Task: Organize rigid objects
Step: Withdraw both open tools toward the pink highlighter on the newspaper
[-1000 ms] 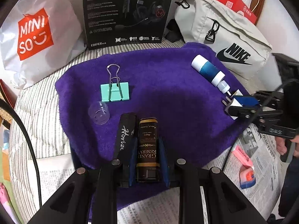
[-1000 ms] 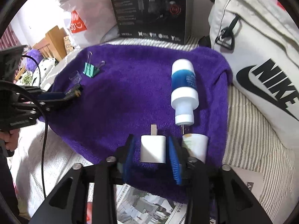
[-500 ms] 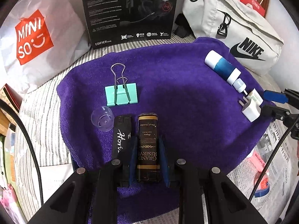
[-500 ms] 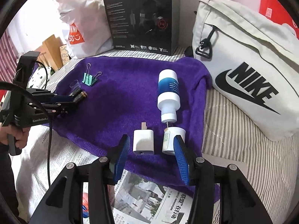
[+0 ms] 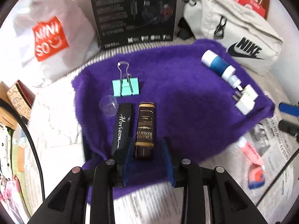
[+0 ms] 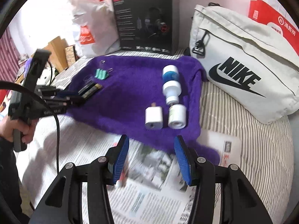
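Observation:
A purple towel (image 5: 177,93) (image 6: 130,93) holds a teal binder clip (image 5: 125,89) (image 6: 101,74), a clear cap (image 5: 109,105), a black "Horizon" stick (image 5: 121,128), a brown "Grand Reserve" tube (image 5: 144,130) (image 6: 92,90), a blue-and-white bottle (image 5: 219,65) (image 6: 171,83), a white cap (image 6: 177,117) and a white charger plug (image 5: 244,105) (image 6: 154,118). My left gripper (image 5: 147,160) is open, its jaws apart on either side of the brown tube's near end. My right gripper (image 6: 152,156) is open and empty, over newspaper just short of the plug.
A black headset box (image 5: 133,13), a white Miniso bag (image 5: 46,37) and a Nike bag (image 6: 243,69) stand behind the towel. Newspaper (image 6: 149,186) covers the near bed. A pink item (image 5: 252,155) lies on newspaper right of the towel.
My left gripper has opened off the brown tube and drawn back slightly. My right gripper let go of the white plug, opened wide and pulled back off the towel.

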Demonstrator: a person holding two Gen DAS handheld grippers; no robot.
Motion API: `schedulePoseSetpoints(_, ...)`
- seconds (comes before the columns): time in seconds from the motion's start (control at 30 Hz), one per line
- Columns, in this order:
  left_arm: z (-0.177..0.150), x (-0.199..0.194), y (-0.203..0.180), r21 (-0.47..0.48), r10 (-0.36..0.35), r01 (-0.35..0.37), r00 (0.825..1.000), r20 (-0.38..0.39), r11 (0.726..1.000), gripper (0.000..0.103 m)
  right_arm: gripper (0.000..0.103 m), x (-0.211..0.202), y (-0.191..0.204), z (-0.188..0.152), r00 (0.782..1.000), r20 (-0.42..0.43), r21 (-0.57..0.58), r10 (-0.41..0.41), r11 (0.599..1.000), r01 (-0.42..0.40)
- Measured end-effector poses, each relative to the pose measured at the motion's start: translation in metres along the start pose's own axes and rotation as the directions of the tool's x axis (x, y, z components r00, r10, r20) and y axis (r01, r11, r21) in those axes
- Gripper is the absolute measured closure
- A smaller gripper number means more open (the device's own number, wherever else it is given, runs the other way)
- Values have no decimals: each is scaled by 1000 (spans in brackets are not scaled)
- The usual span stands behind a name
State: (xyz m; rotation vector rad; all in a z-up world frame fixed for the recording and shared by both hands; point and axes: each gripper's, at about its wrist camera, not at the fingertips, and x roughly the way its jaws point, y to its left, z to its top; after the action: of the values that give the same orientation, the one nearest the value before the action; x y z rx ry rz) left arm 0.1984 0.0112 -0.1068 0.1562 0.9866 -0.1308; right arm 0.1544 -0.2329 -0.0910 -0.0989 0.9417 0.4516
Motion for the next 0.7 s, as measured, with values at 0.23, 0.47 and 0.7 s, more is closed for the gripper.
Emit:
schedulePoseSetpoints(0.23, -27, -47, -5, -4, -5, 5, 998, 64, 1000, 73, 53, 14, 32, -14, 997, -41, -65, 67, 995, -69)
schedulePoseSetpoints(0.47, -75, -55, 0, -73, -21, 24, 999, 40, 997, 73, 70, 50, 47, -20, 990, -132, -93, 60, 993, -72)
schedulePoseSetpoints(0.7, -101, -43, 9, -150, -52, 52, 999, 1, 987, 73, 75, 61, 53, -23, 990, -139, -128, 1, 992, -19)
